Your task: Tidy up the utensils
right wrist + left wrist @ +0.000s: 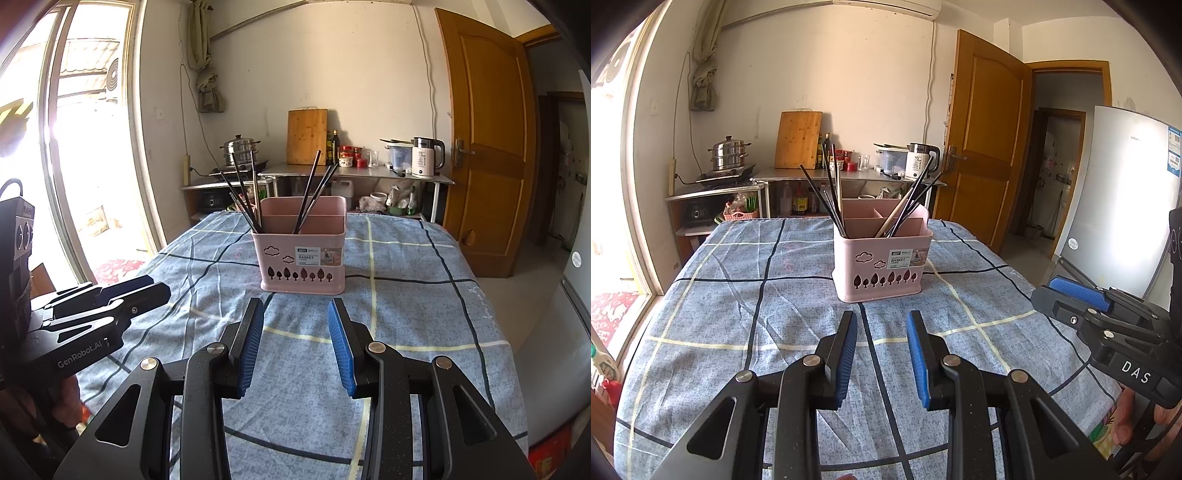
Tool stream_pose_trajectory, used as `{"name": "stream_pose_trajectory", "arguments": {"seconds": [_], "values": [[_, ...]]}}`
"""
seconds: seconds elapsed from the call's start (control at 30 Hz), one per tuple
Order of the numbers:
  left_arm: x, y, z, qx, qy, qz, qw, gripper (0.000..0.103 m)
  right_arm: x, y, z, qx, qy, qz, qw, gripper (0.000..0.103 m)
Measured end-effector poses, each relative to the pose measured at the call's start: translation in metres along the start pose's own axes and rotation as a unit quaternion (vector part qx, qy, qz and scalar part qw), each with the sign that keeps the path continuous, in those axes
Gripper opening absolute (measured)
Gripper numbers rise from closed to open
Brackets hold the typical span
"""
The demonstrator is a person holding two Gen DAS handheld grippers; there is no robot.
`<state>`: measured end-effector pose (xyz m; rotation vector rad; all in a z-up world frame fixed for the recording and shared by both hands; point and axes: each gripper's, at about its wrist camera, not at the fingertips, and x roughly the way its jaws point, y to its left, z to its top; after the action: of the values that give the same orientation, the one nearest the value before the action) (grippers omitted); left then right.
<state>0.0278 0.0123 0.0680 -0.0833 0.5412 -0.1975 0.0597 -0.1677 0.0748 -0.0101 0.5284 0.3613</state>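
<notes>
- Table covering: a blue checked cloth with dark and pale yellow lines (746,295) spreads over the whole table; creases run across it at 9 o'clock of the container.
- Container: a pink rectangular plastic utensil basket with cut-out trees and clouds and a white label (882,264) stands upright on the cloth at 12 o'clock of both grippers, near the middle of the table; inner walls split it into compartments.
- Contents, near-left corner: a bundle of dark chopsticks with one pale stick (833,199) leans toward 11 o'clock; its lower ends sit in the front compartment at the basket's left end.
- Contents, right of centre: a second bundle of dark chopsticks with one pale wooden stick (908,206) leans toward 1 o'clock; it sits in the same front compartment, well apart from the first bundle.
- Left gripper (882,354): black tongs with blue ribbed pads; the tongs stand apart with a narrow gap; nothing lies between them, only cloth shows below; it hovers short of the basket, not touching it.
- Right gripper (296,343): same build; the tongs stand apart, wider than the left pair; nothing is between the pads; the basket is at 12 o'clock, apart from the tips.
- Mutual view: each gripper appears at the side edge of the other's camera; the two sit side by side, apart.
- Background: a wooden cutting board (307,136) leans on the wall at 12 o'clock behind the basket; a white electric kettle (426,158) stands at 1 o'clock on a metal counter.
</notes>
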Motion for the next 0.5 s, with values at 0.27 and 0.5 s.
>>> {"name": "stream_pose_trajectory", "arguments": {"seconds": [0.27, 0.5], "values": [[-0.0002, -0.0006, -0.0002, 0.0, 0.0, 0.0, 1.0, 0.027, -0.0008, 0.0005, 0.0002, 0.0, -0.001, 0.0, 1.0, 0.037], [-0.0003, -0.0009, -0.0004, 0.0, 0.0, 0.0, 1.0, 0.027, -0.0007, 0.0006, 0.0001, 0.0, 0.0, 0.0, 1.0, 0.037]]}}
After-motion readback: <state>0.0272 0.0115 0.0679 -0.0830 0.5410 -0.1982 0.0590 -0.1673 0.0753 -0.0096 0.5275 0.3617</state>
